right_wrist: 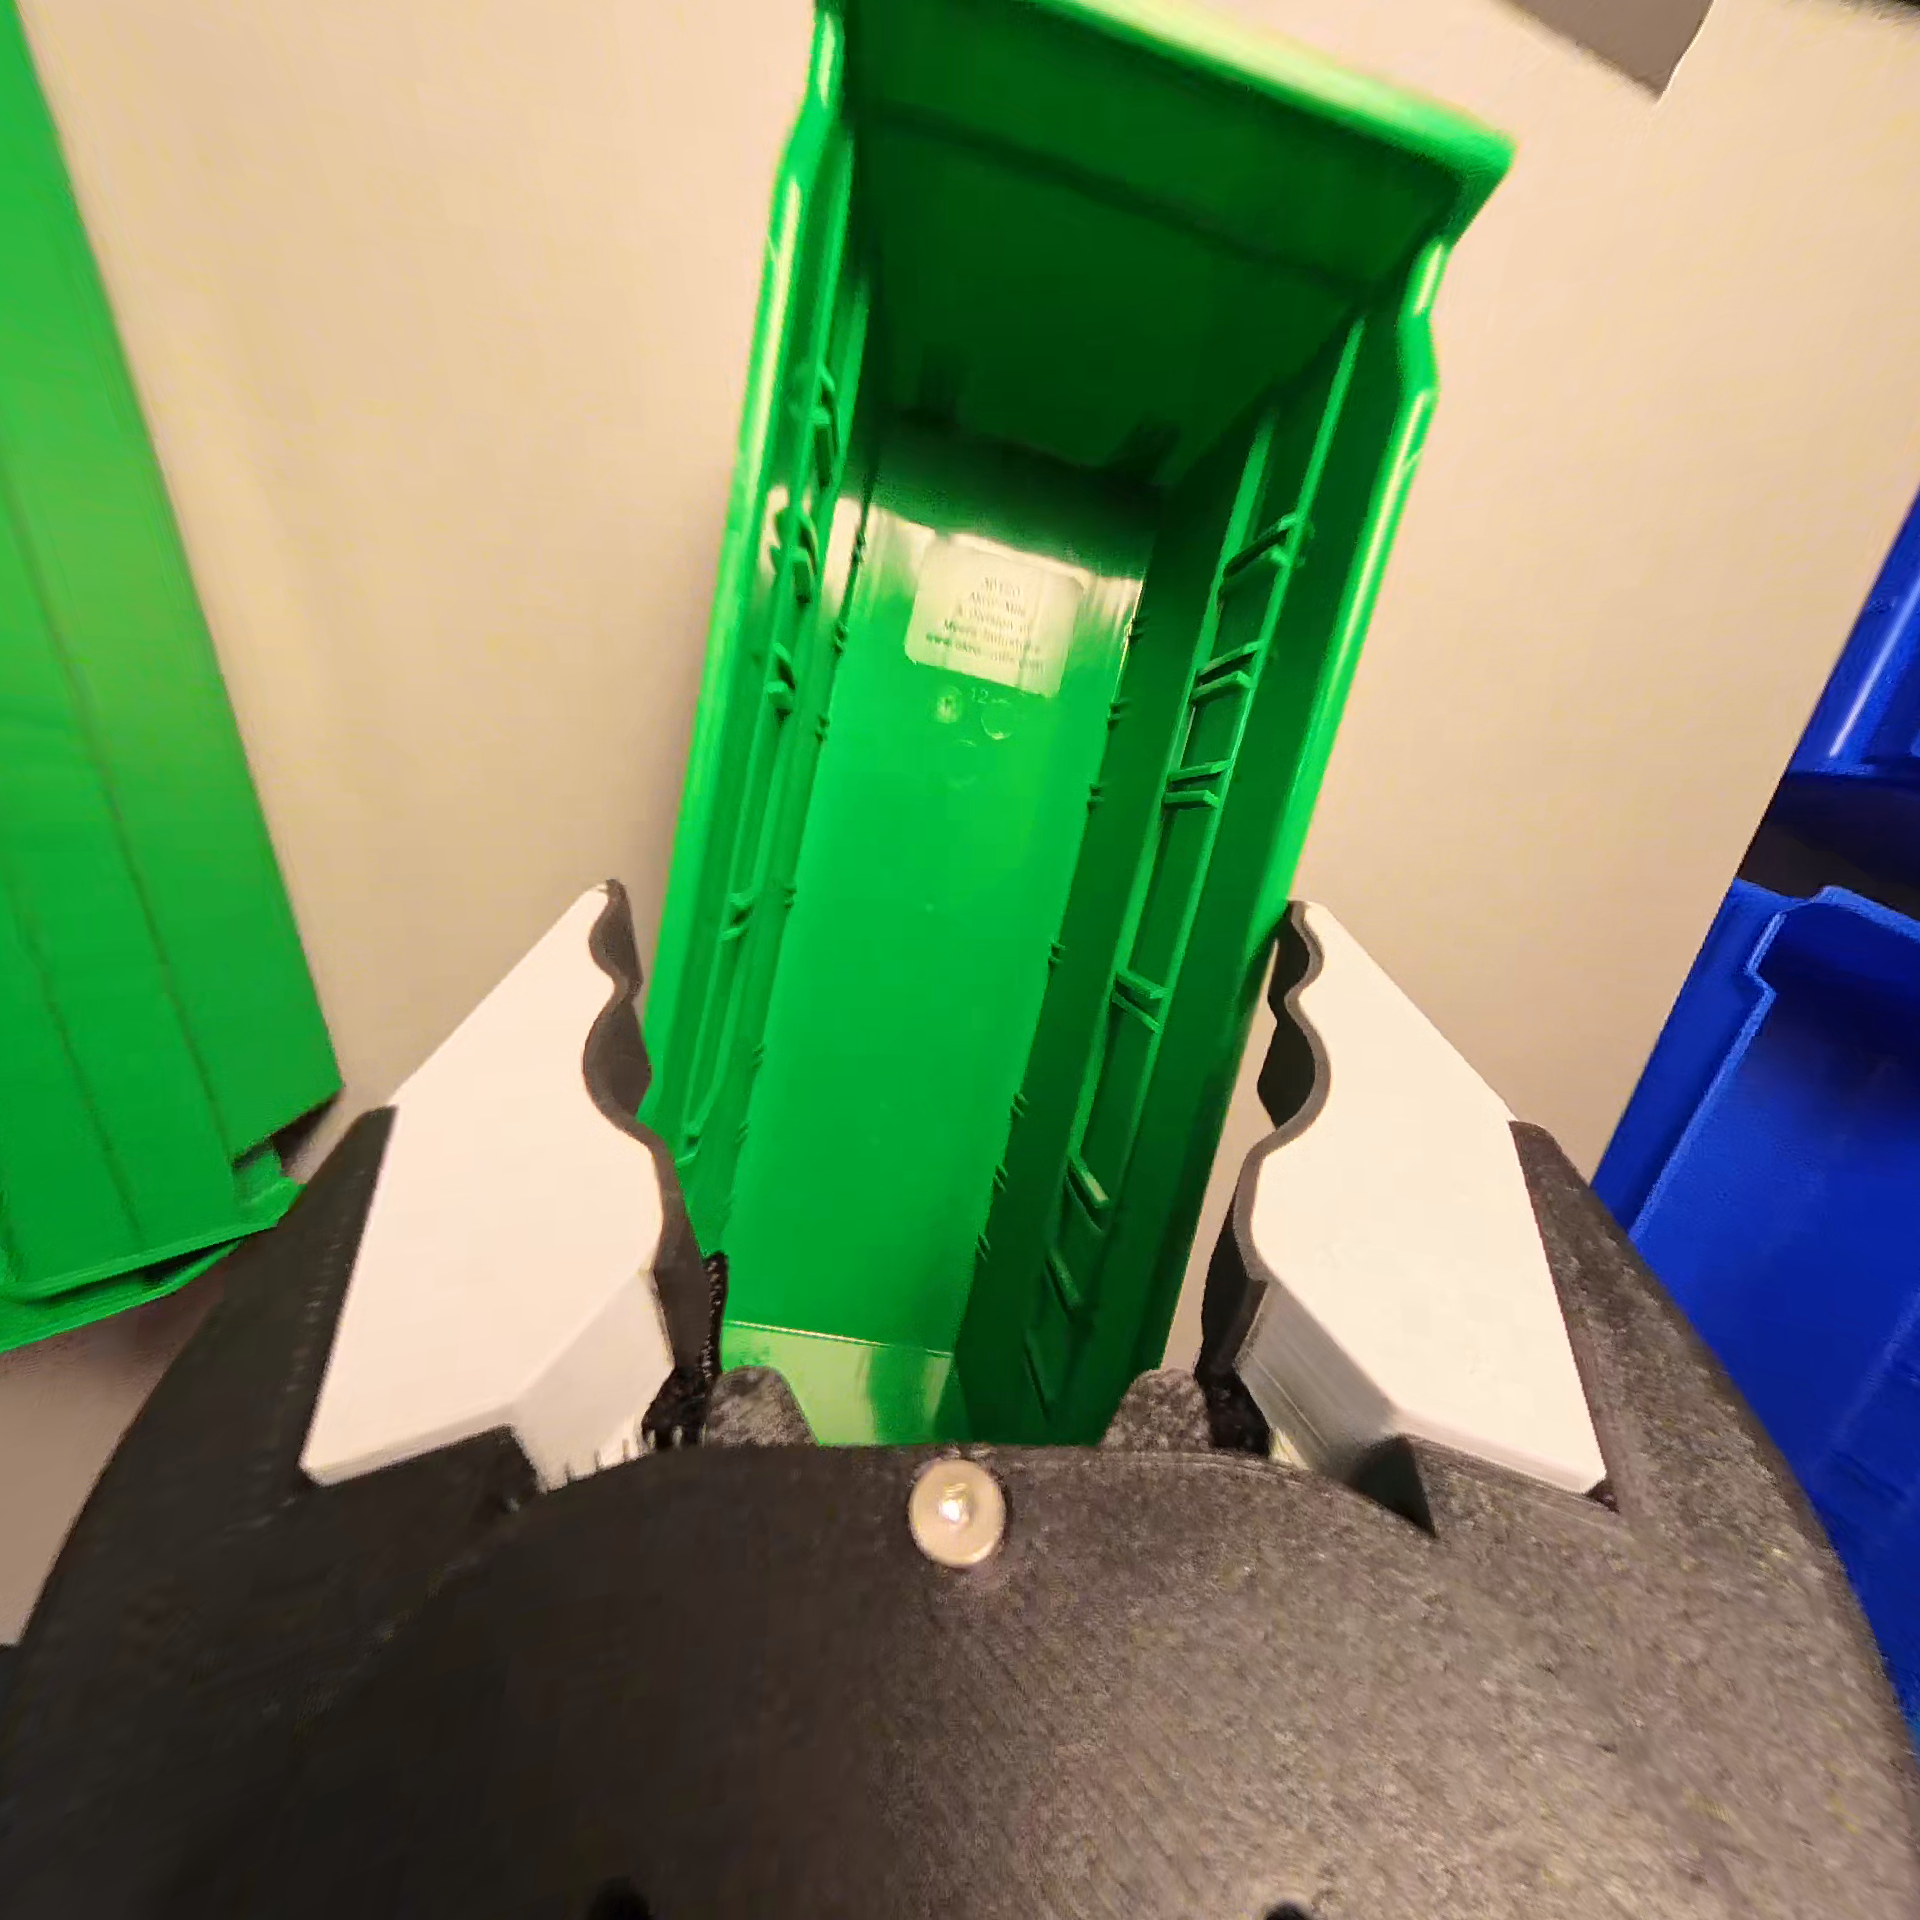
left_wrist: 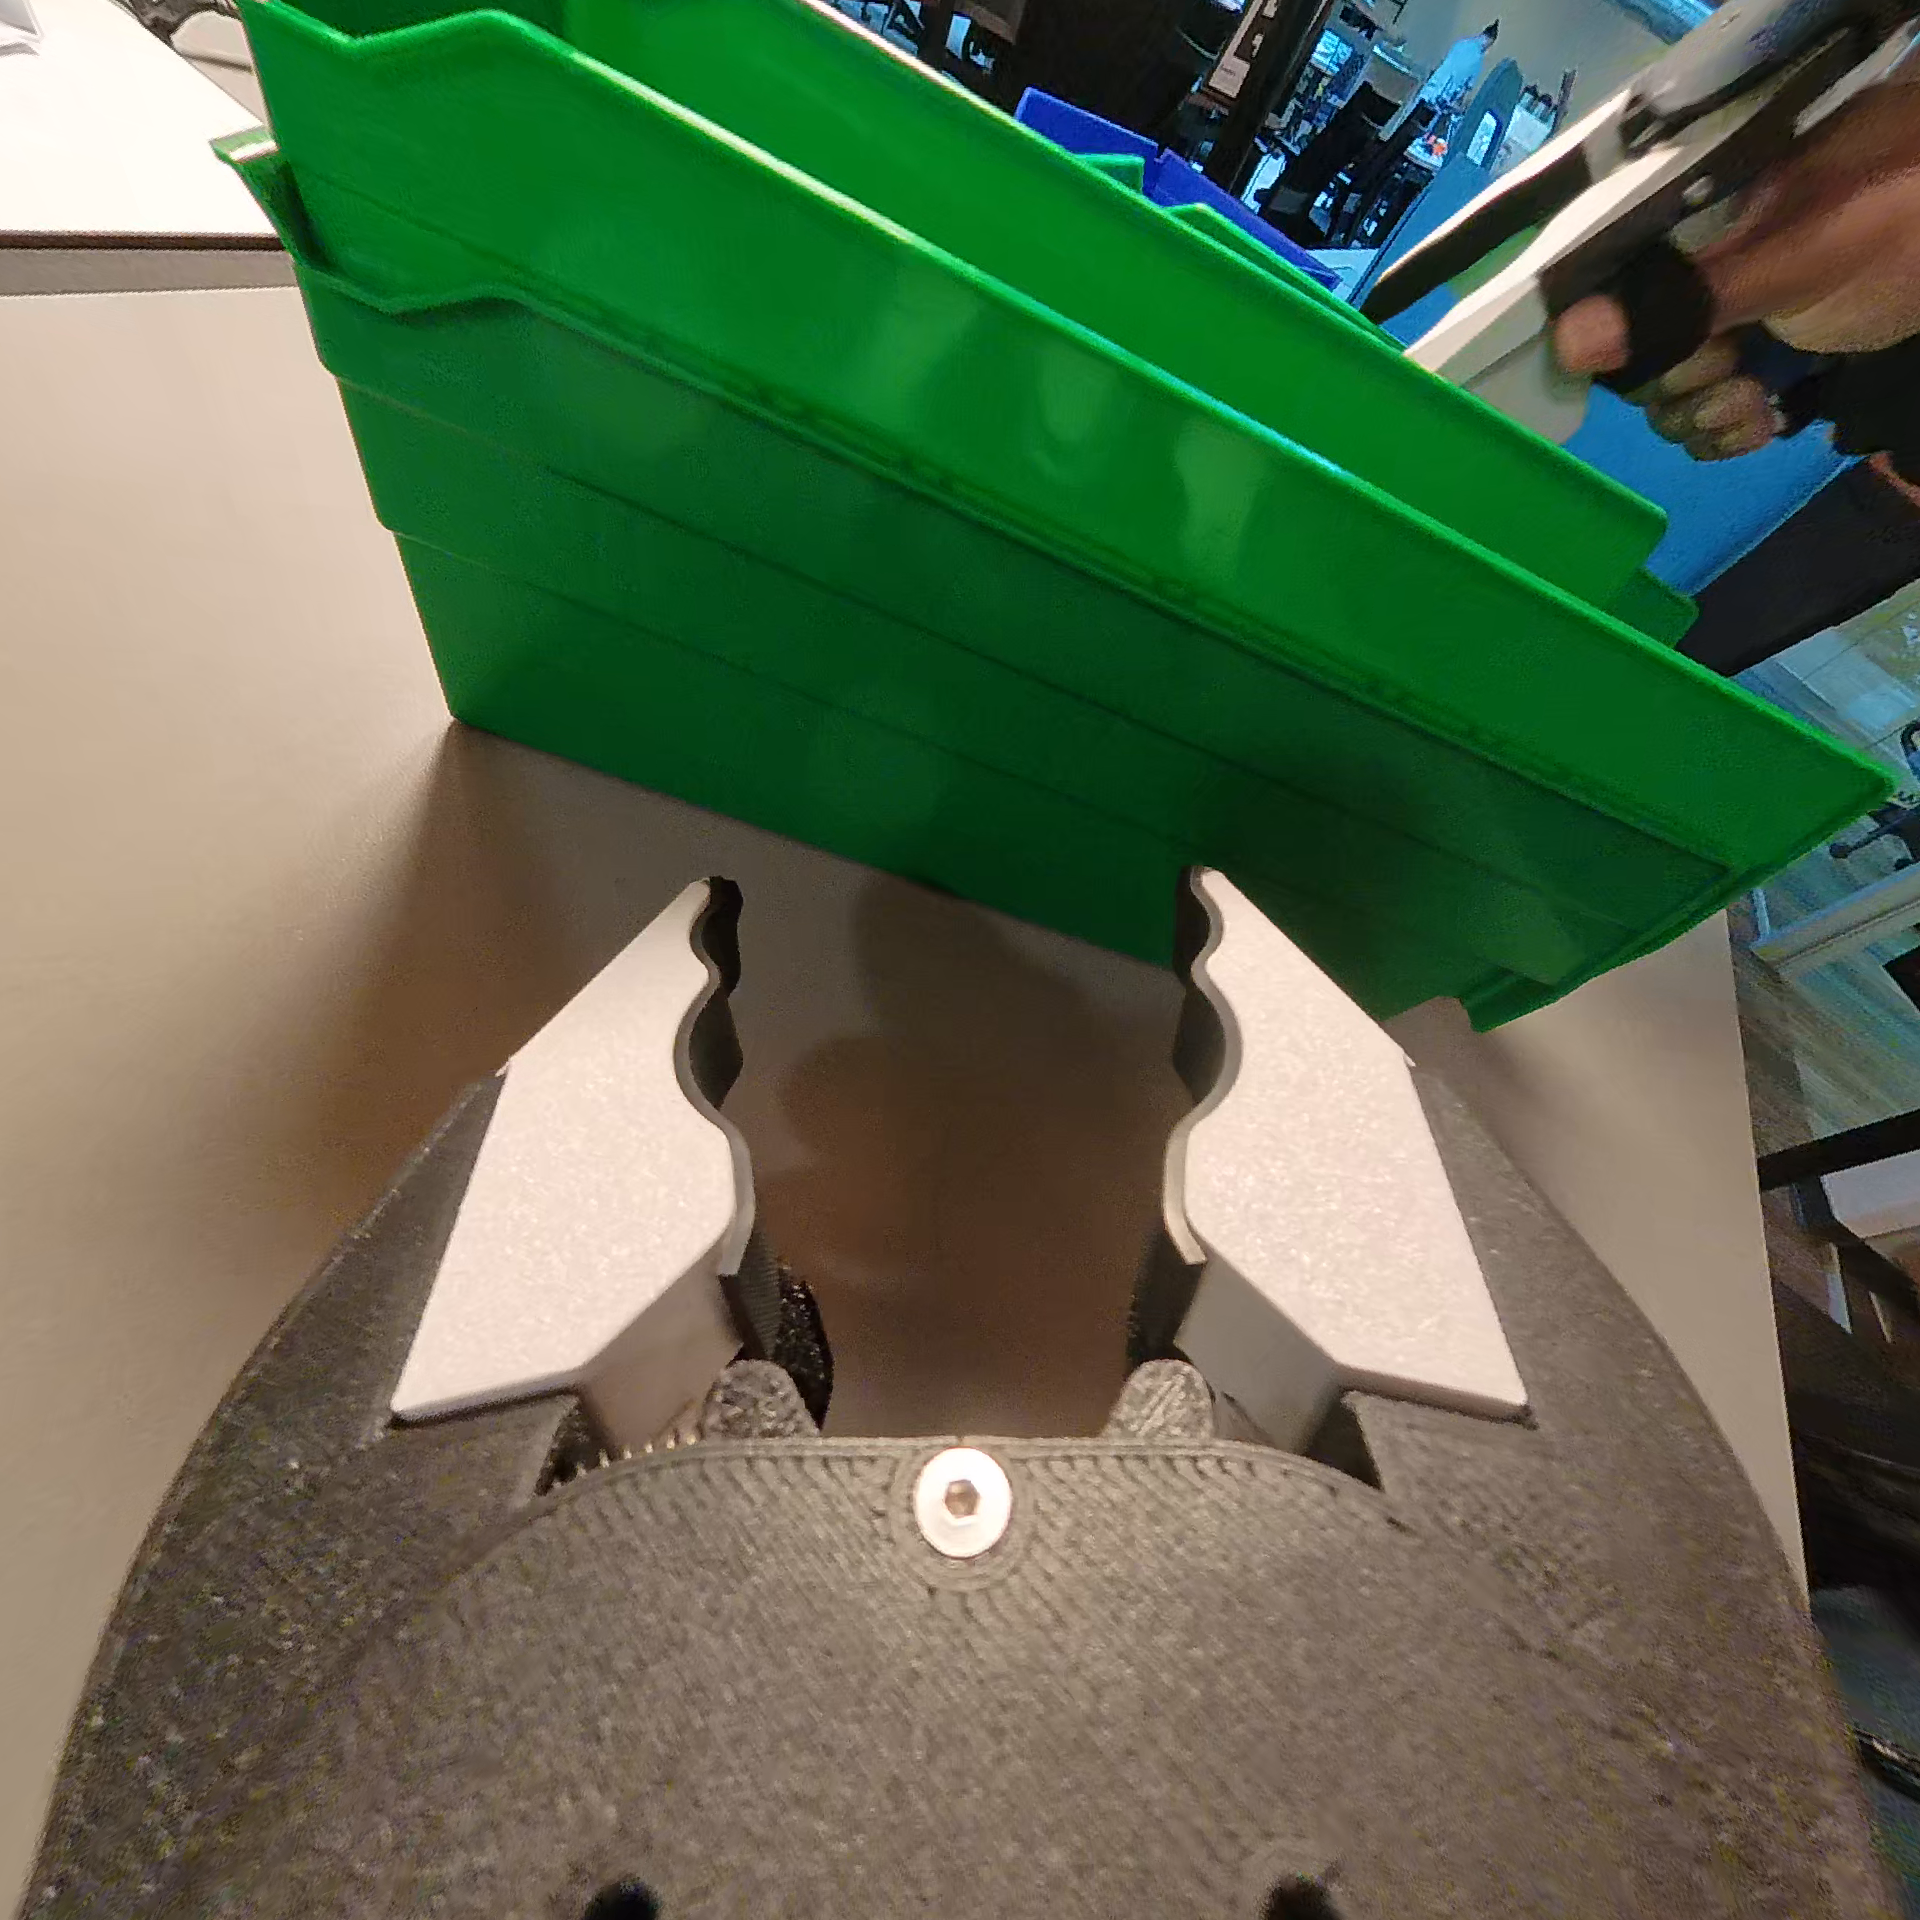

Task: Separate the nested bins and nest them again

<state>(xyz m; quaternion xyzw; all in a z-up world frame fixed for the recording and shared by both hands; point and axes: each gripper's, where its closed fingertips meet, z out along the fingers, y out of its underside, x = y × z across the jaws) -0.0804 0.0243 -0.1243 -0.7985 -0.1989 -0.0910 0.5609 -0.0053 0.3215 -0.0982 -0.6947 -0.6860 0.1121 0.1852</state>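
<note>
Left gripper [left_wrist: 956, 894]: jaws spread wide, nothing between the pads, only bare table [left_wrist: 208, 727] showing through the gap. The stack of nested green bins [left_wrist: 831, 520] stands just ahead of the fingertips, long side facing the claw. The right fingertip overlaps the stack's lower edge in the left wrist view; contact there cannot be told. The stack slants up and to the right of the claw. Beyond it, past the far rim, blue bins [left_wrist: 1091, 135] show. Up and to the right of the claw, a gloved hand [left_wrist: 1662, 343] grips the other tool's handle.

Right gripper [right_wrist: 951, 904]: jaws spread very wide, straddling one separate green bin [right_wrist: 987, 831]. The bin runs lengthways away from the claw, open top toward the camera, a pale sticker [right_wrist: 987, 613] on its floor. The left pad lies against or just beside the bin's left wall; on the right side a thin gap seems to show between pad and wall. Whether the pads press cannot be told for certain.

To the left of this claw, the green stack's [right_wrist: 125, 831] side lies on the table. To the right, blue bins [right_wrist: 1787, 1091] stand close by.
</note>
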